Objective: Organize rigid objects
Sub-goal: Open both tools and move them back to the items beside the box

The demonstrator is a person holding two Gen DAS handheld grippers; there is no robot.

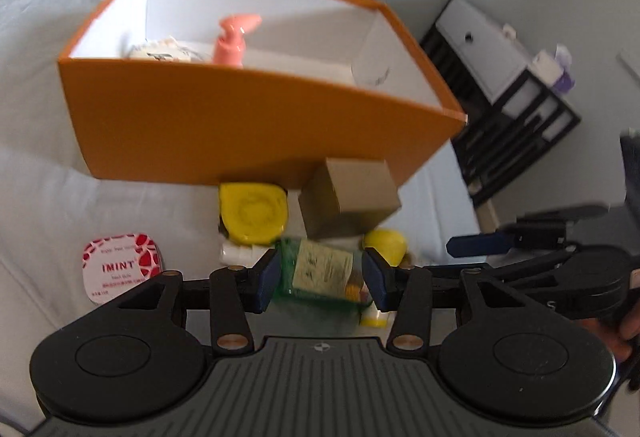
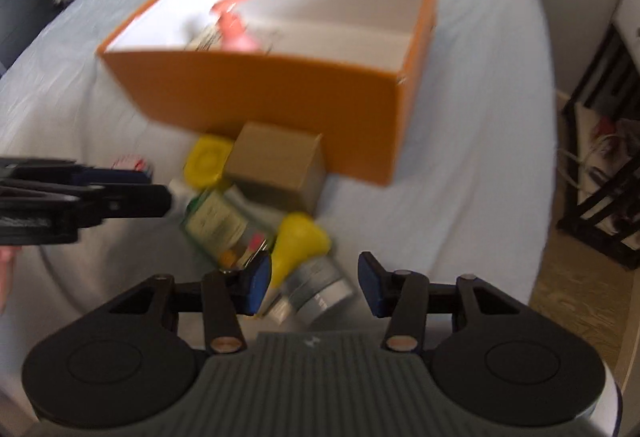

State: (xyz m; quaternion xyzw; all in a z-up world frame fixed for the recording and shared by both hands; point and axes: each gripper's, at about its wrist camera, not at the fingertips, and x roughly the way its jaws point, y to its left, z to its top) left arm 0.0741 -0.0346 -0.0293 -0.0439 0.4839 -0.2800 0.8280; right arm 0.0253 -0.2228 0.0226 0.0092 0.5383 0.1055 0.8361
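Left wrist view: spread left claw (image 1: 320, 279) straddles the green bottle (image 1: 316, 273), which lies pointing left-right on the bed (image 1: 52, 173); right claw (image 2: 314, 283) is spread too.

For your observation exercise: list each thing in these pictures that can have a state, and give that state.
orange box: open, partly filled.
pink pump bottle: upright in the box.
green bottle: lying between open pads.
brown carton: closed.
red tin: closed, flat.
left gripper: open.
right gripper: open.

Soft daylight, motion blur throughout — fisheye-bent edges.
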